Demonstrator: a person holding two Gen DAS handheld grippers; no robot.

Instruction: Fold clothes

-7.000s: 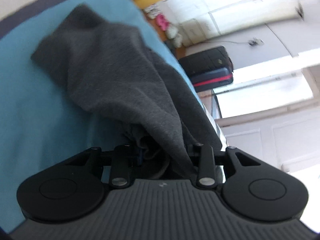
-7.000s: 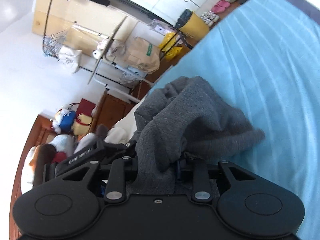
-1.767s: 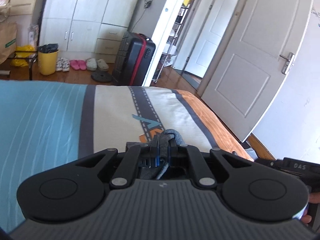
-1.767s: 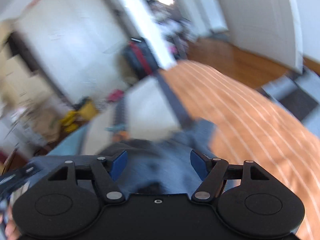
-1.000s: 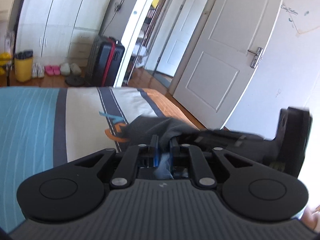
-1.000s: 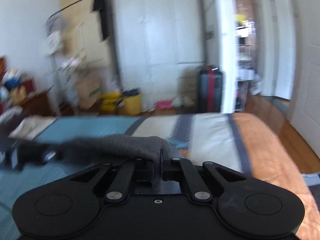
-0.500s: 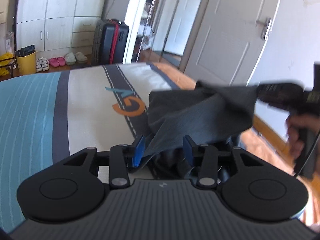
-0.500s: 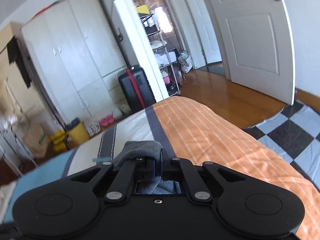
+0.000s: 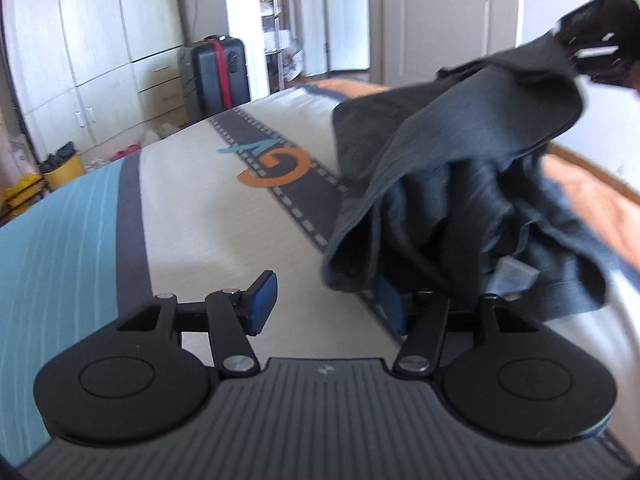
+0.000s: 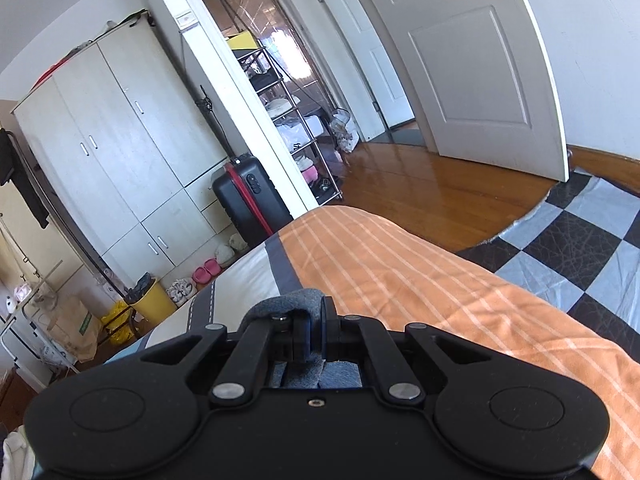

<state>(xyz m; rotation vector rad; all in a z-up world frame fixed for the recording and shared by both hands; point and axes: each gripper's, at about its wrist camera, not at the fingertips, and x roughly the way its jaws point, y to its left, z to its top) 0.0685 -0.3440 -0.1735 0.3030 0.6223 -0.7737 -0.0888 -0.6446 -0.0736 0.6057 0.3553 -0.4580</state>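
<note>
The left gripper is opening, nothing pinched between its blue pads; the dark grey garment hangs over the striped bedspread, its edge clamped in the right gripper

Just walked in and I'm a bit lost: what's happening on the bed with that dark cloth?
A person is folding a dark grey garment on the bed with two handheld grippers. The right gripper is shut on a bit of the fabric and holds it up. The left gripper is opening, with the cloth draped over one finger but nothing pinched.
</note>
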